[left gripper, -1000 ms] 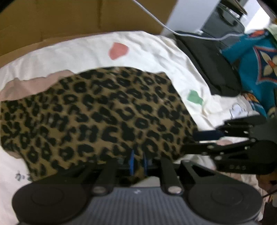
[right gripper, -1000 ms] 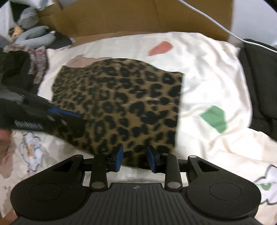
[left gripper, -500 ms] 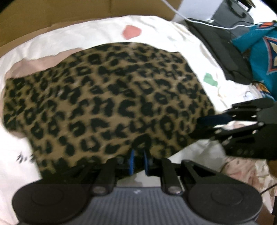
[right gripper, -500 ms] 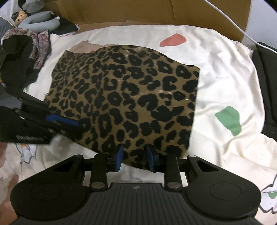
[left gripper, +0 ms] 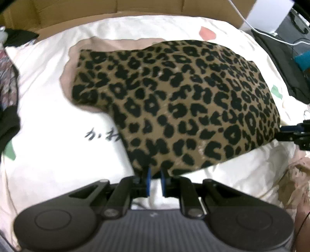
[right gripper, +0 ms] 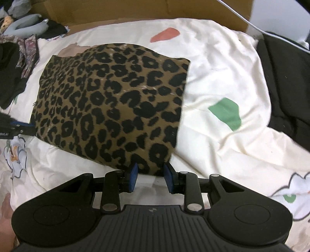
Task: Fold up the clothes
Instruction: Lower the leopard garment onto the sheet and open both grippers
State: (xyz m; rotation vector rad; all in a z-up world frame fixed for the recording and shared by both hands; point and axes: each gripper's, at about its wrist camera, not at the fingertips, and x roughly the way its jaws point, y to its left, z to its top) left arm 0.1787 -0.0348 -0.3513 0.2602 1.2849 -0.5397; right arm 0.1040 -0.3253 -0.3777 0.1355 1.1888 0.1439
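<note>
a leopard-print garment (left gripper: 174,100) is seen spread over the middle of a cream bedsheet (left gripper: 48,135) that covers the bed; its far edge lies toward the cardboard wall (left gripper: 135,11) at the head of the sheet, and a pale pink layer (left gripper: 108,44) is exposed beyond that edge; the near edge is lifted off the sheet and is held at two corners.

the left gripper (left gripper: 155,181) is pressed nearly together on the near left corner of the garment, with only a thin fold of cloth caught between its blue pads (left gripper: 148,181); the right gripper (right gripper: 151,177) is set at the near right corner, its blue pads (right gripper: 133,177) standing somewhat apart with a thicker bunch of the printed cloth gripped between them; in the left wrist view the tip of the right gripper (left gripper: 290,133) is seen at the garment's right edge, and in the right wrist view the tip of the left gripper (right gripper: 17,126) is seen at its left edge.

a red patch (right gripper: 165,34) and a green patch (right gripper: 226,113) are printed on the sheet to the right of the garment; dark clothing (right gripper: 11,77) is piled off the left edge of the sheet, and a black bag (right gripper: 286,97) lies along its right edge; a white cable (right gripper: 251,25) is draped over the cardboard and the bag.
</note>
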